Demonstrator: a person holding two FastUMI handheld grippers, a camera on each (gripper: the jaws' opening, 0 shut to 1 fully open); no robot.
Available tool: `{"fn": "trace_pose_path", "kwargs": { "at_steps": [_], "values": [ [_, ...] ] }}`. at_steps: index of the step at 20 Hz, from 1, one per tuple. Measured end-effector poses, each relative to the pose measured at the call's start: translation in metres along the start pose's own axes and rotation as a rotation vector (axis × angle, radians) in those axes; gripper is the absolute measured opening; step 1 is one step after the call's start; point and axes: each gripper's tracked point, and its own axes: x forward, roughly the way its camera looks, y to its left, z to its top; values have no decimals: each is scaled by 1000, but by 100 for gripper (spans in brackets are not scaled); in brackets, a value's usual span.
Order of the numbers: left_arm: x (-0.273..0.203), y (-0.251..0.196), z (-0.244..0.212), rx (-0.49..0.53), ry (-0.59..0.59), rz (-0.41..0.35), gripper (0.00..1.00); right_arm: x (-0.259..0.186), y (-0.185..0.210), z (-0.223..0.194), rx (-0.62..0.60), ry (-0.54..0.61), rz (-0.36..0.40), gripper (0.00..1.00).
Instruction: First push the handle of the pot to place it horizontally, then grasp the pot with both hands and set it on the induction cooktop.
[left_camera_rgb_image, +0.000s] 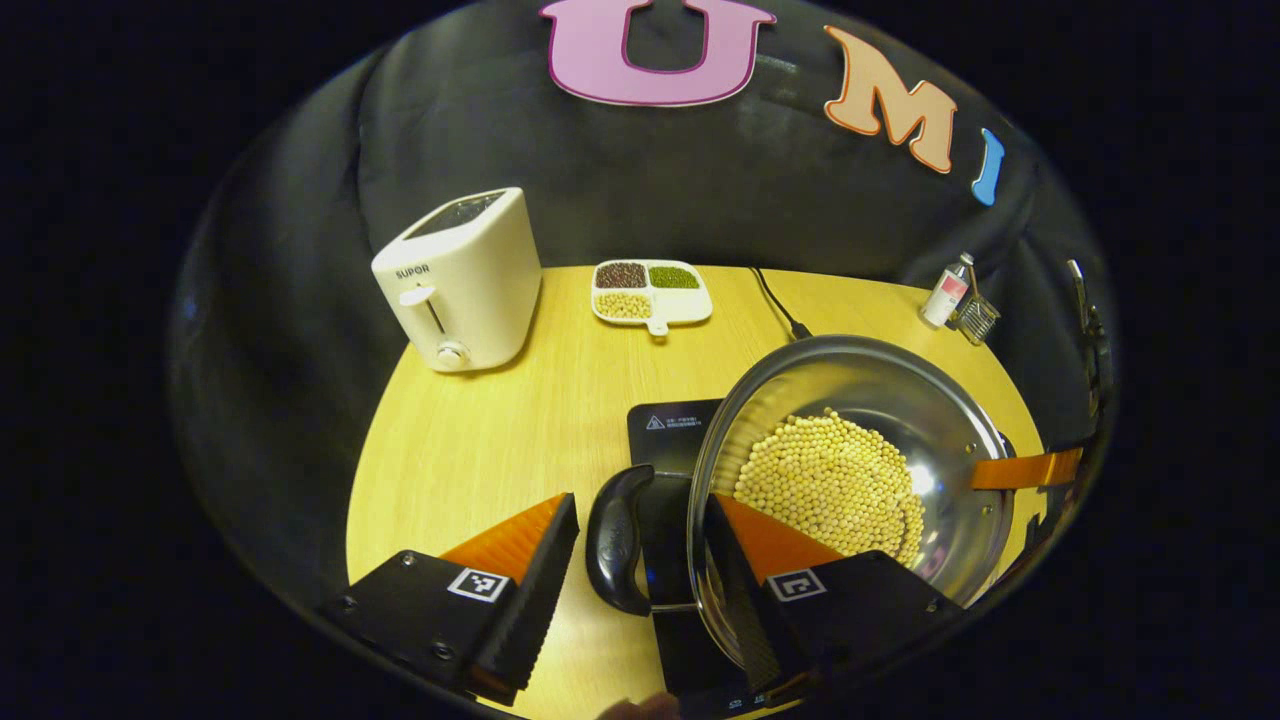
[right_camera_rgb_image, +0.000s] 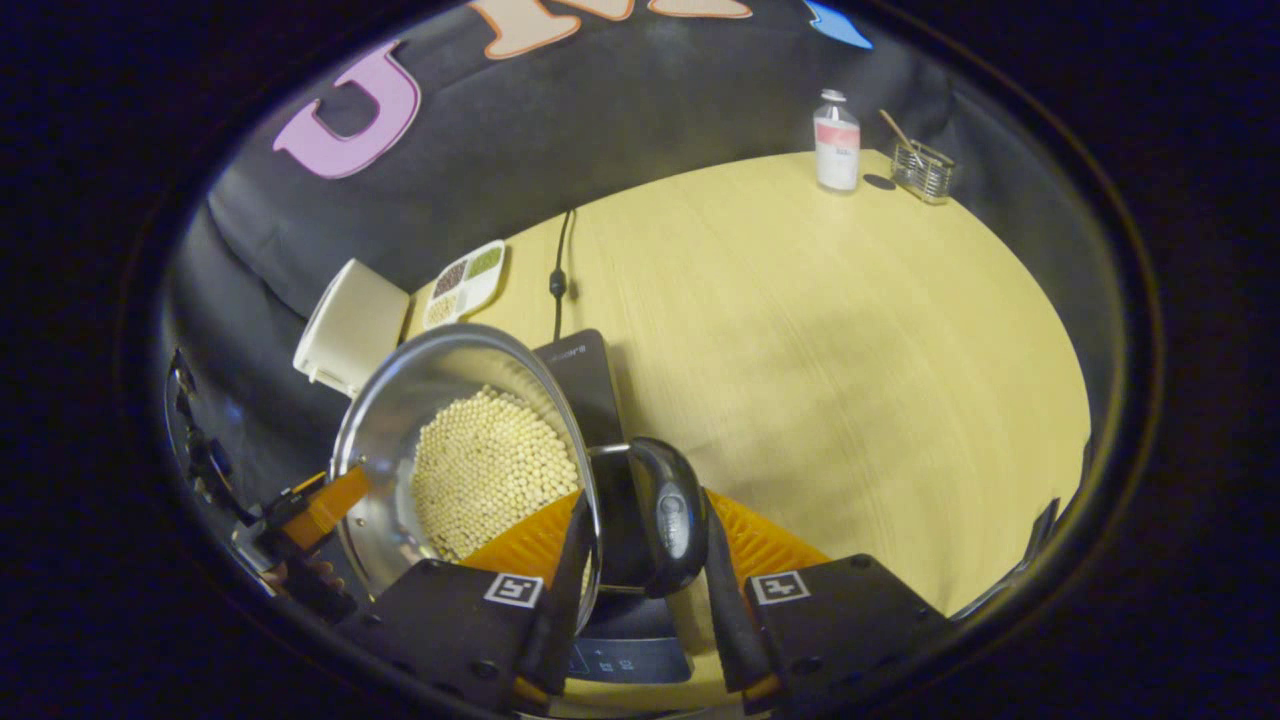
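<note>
Stainless steel pot (left_camera_rgb_image: 850, 470), holding pale beans, sits above the black induction cooktop (left_camera_rgb_image: 672, 430) on the wooden worktop (left_camera_rgb_image: 480, 440); you cannot tell whether its base is touching down yet. Your left gripper (left_camera_rgb_image: 640, 590) has its fingers apart, straddling the pot's near rim and black handle (left_camera_rgb_image: 617, 538) without clamping. Your right gripper (right_camera_rgb_image: 645, 590) brackets the opposite handle (right_camera_rgb_image: 668, 515); contact cannot be confirmed. The handle-to-handle axis runs between your two hands, so lower both ends level. The left gripper view shows the toaster (left_camera_rgb_image: 460, 280) front; the right gripper view shows open worktop beyond.
</note>
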Motion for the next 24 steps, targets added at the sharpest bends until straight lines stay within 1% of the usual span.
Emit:
{"fn": "trace_pose_path", "kwargs": {
  "at_steps": [1,4,5,6,9,11,13,14,15,17,18,21,22,24],
  "values": [
    [-6,0,5,14,-22,10,80,-6,0,7,12,-22,18,56],
    [-23,6,27,42,-105,59,81,-24,-2,18,42,-63,54,95],
    [-31,7,34,55,-131,81,81,-32,-5,23,47,-83,61,96],
    [-39,6,41,63,-161,95,81,-38,-6,28,53,-106,76,93],
    [-73,-16,61,78,-248,99,81,-67,-7,46,59,-199,138,92],
    [-99,-38,72,69,-301,92,81,-91,-16,54,48,-256,172,92],
    [-123,-66,76,54,-341,87,80,-116,-34,60,29,-304,188,92],
    [-136,-79,77,43,-361,90,81,-131,-45,62,18,-327,199,100],
    [-149,-92,78,27,-377,96,81,-145,-54,65,6,-353,214,100],
    [-180,-124,78,-34,-416,90,80,-178,-74,72,-32,-438,245,100],
    [-196,-140,76,-68,-435,86,81,-193,-83,78,-54,-495,259,92],
    [-239,-182,68,-143,-487,79,81,-242,-116,79,-107,-614,281,92],
    [-250,-195,65,-149,-499,75,80,-260,-125,77,-111,-652,286,92],
    [-268,-220,62,-125,-508,80,81,-287,-149,72,-107,-695,279,91]
  ]
}}
